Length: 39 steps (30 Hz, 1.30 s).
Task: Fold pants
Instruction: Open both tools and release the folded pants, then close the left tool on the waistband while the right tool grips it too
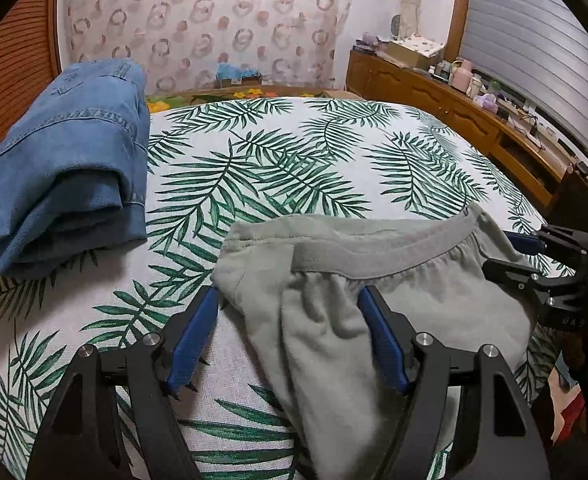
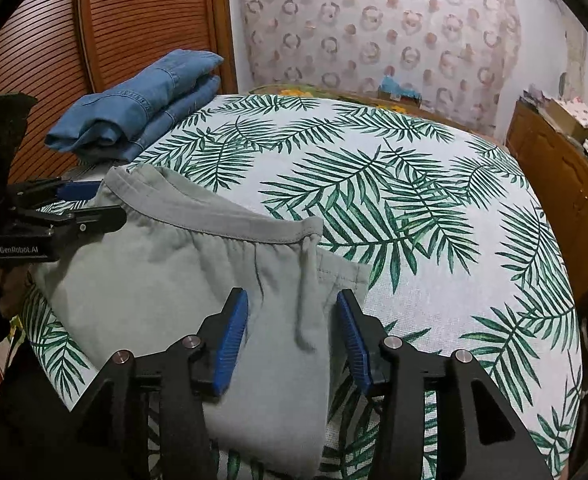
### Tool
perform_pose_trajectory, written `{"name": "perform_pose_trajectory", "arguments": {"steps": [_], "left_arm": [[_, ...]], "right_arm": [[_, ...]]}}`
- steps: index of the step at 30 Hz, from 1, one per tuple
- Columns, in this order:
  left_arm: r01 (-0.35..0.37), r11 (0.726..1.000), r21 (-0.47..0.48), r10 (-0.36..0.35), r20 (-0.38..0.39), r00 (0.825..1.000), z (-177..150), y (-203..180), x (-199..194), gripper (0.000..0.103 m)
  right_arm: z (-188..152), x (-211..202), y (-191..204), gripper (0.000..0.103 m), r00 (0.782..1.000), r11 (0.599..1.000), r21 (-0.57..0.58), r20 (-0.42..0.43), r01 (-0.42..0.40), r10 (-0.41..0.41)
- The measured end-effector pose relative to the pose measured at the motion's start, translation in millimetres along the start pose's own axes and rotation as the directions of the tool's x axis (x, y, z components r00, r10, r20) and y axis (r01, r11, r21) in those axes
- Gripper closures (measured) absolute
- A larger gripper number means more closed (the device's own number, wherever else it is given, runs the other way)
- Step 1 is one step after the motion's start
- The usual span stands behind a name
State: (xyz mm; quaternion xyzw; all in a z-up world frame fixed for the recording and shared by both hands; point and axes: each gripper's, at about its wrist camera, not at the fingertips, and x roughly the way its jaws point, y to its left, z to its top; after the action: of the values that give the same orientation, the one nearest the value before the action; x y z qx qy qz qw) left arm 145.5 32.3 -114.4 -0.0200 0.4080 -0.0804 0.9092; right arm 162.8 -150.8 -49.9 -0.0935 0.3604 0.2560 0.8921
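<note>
Grey pants (image 1: 393,292) lie folded on the palm-leaf bed sheet (image 1: 278,160), waistband (image 1: 377,256) toward the far side. My left gripper (image 1: 290,296) is open, low over the pants' left edge, one finger on the sheet and one on the cloth. In the right wrist view the pants (image 2: 154,280) fill the lower left. My right gripper (image 2: 292,300) is open over the pants' right edge, astride the drawstring (image 2: 305,300). The other gripper shows at the side of each view: the right gripper (image 1: 509,254) and the left gripper (image 2: 94,202), both open.
Folded blue jeans (image 1: 62,176) sit at the bed's far left corner, also in the right wrist view (image 2: 142,108). A slatted wooden wardrobe (image 2: 134,20) stands behind them. A wooden dresser (image 1: 433,92) with clutter runs along the right wall.
</note>
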Motion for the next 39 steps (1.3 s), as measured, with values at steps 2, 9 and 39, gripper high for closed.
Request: {"name": "perform_pose_trajectory", "arguments": {"steps": [2, 9, 39], "left_arm": [[0.01, 1.0, -0.009, -0.01, -0.016, 1.0, 0, 2, 3, 0.029], [-0.004, 1.0, 0.014, 0.005, -0.028, 1.0, -1, -2, 4, 0.026], [0.077, 0.997, -0.009, -0.077, -0.095, 0.992, 21, 22, -4, 0.031]], "right_arm": [[-1, 0, 0, 0.053, 1.0, 1.0, 0.006, 0.004, 0.0, 0.0], [-5, 1, 2, 0.051, 1.0, 1.0, 0.013, 0.014, 0.016, -0.016], [17, -11, -35, 0.049, 0.991, 0.997, 0.077, -0.135, 0.009, 0.001]]}}
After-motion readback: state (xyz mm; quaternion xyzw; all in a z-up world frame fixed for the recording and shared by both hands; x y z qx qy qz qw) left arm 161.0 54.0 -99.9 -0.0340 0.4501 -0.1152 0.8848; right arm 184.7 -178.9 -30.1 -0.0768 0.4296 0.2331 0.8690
